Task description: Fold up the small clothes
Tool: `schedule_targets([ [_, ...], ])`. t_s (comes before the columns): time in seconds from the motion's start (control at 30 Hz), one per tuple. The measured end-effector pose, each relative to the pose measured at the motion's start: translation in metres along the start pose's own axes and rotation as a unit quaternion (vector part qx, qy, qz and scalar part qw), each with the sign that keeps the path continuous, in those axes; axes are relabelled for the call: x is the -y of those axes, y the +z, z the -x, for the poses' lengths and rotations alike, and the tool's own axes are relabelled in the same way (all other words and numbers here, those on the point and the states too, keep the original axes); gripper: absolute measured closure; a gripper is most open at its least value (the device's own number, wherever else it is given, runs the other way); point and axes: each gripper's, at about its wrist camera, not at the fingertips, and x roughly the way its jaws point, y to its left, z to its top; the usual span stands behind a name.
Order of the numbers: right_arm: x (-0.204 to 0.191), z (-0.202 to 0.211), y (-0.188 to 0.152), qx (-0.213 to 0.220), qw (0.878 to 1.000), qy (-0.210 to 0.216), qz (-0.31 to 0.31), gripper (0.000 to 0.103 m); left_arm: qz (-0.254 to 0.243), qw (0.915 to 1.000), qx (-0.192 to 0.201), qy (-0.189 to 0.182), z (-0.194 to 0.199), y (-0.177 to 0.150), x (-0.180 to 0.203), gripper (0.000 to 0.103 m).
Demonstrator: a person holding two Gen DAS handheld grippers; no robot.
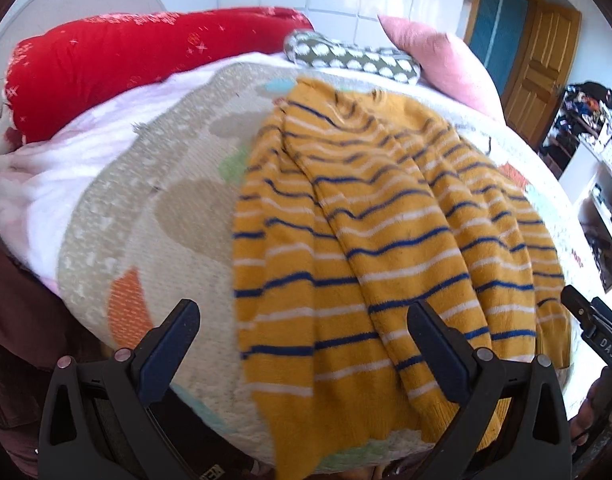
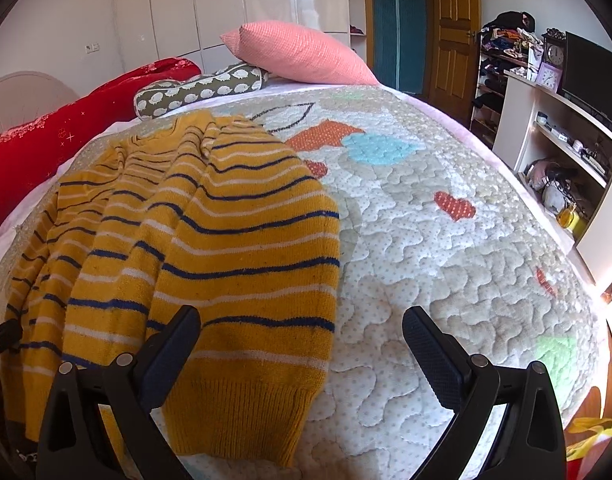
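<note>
Sweater (image 1: 377,240), yellow with stripes, rumpled on quilt (image 2: 445,240), left of centre in right view. Left gripper (image 1: 304,344) spread wide above hem, holding nothing. Right gripper (image 2: 302,344) likewise spread, straddling sweater's edge at lower centre.

Open quilt right of the sweater; pillows and a rolled blanket crowd the far edge

The striped sweater (image 2: 194,248) covers the near left of the quilt (image 2: 445,240); bare quilt stretches right and far. A pink pillow (image 2: 302,54), spotted bolster (image 2: 198,92) and red blanket (image 1: 146,60) line the far side, shelving (image 2: 545,128) stands right.
</note>
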Motion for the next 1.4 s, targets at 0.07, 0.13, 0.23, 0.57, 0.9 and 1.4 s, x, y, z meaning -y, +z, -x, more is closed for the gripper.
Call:
schedule_targets([
  [0.07, -0.009, 0.011, 0.01, 0.003, 1.0, 0.026, 0.011, 0.008, 0.007, 0.9999, 0.008, 0.006, 0.008, 0.003, -0.011, 0.0],
  [0.13, -0.024, 0.017, 0.021, 0.001, 0.998, 0.06, 0.022, 0.015, 0.016, 0.9997, 0.012, 0.014, 0.014, 0.006, -0.025, 0.0],
  [0.23, -0.058, 0.016, 0.033, -0.019, 0.991, 0.122, 0.052, 0.036, 0.027, 0.999, 0.024, 0.027, 0.024, 0.007, -0.047, 0.0],
  [0.57, -0.203, -0.009, 0.034, -0.075, 0.958, 0.221, 0.164, 0.059, 0.029, 0.9957, 0.057, 0.068, 0.05, -0.003, -0.101, 0.0],
  [0.9, -0.196, -0.06, 0.033, -0.133, 0.971, 0.119, 0.158, 0.076, 0.055, 0.9953, 0.049, 0.062, 0.044, -0.013, -0.133, 0.0],
  [1.4, -0.329, -0.019, 0.07, -0.135, 0.929, 0.302, 0.165, 0.096, 0.106, 0.9891, 0.086, 0.055, 0.067, -0.027, -0.177, 0.0],
])
